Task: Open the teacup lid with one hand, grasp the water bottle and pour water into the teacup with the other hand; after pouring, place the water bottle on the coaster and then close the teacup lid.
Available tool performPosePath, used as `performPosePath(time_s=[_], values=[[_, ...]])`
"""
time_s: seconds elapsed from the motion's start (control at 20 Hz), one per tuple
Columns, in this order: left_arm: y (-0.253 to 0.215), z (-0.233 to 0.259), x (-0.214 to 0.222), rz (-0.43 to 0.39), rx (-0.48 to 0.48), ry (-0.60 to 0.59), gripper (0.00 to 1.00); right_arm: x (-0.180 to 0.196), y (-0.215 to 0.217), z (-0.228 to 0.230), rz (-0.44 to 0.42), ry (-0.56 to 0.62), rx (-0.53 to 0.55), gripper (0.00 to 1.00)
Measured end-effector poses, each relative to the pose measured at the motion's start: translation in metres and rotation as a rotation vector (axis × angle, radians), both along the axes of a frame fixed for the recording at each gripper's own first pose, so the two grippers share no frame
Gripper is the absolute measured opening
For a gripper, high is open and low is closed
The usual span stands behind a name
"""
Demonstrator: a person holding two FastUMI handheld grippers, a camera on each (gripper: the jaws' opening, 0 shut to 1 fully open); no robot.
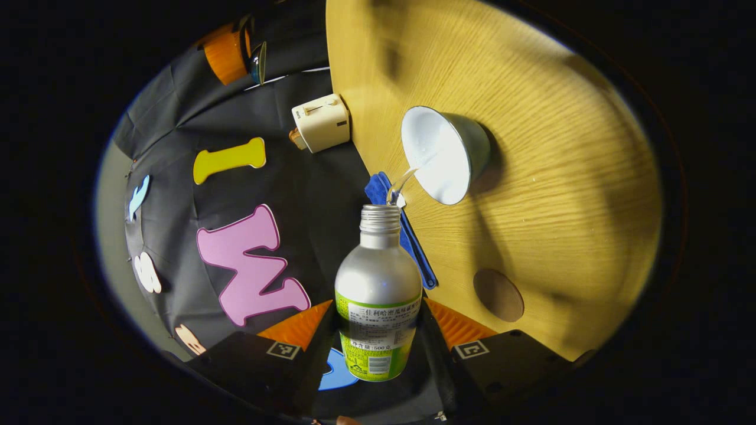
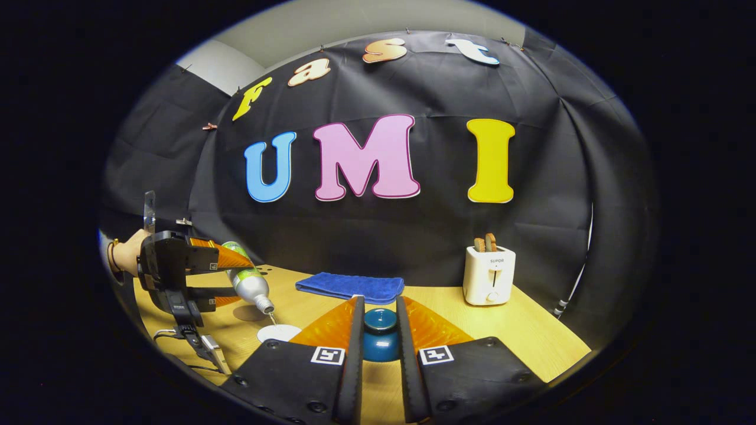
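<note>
Gripper (image 1: 378,336) on the left clamped the tilted water bottle (image 1: 378,289), streaming into the teacup (image 1: 444,154) on the surface (image 1: 561,177); right gripper (image 2: 380,336) pinched the lid (image 2: 380,333); steadier tilt would likely avoid splashing.

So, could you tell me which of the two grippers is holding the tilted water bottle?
The left gripper: it clamps the water bottle, pouring into the teacup. The right gripper holds the lid.

Bottle (image 1: 378,283) tilted above teacup (image 1: 446,154).
</note>
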State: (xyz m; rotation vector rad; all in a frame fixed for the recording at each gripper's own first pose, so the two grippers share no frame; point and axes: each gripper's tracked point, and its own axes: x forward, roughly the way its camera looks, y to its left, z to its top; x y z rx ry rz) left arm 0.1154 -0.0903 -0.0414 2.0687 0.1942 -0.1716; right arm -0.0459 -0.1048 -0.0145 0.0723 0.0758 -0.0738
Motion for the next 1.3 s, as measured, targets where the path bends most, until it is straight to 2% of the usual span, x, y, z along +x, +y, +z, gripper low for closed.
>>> performPosePath(time_s=[0.5,0.95,1.0,1.05,1.2,1.25,1.3], values=[[-0.006,0.009,0.0,-0.049,0.135,0.007,0.8,0.001,0.003,-0.001,0.007,0.003,0.004,0.31],[-0.014,0.024,0.006,-0.105,0.307,0.03,0.8,0.0,0.001,0.005,0.004,-0.018,-0.001,0.31],[-0.013,0.026,0.007,-0.107,0.321,0.035,0.8,0.0,0.0,0.005,0.003,-0.02,0.0,0.26],[-0.013,0.027,0.007,-0.111,0.336,0.037,0.8,0.0,-0.001,0.006,0.002,-0.021,0.001,0.31],[-0.013,0.032,0.009,-0.118,0.363,0.037,0.8,0.0,-0.004,0.002,-0.003,-0.016,0.012,0.31],[-0.015,0.032,0.01,-0.124,0.359,0.037,0.8,0.0,-0.004,0.002,-0.004,-0.016,0.015,0.26],[-0.016,0.033,0.01,-0.128,0.357,0.035,0.8,0.0,-0.004,0.003,-0.004,-0.017,0.016,0.31]])
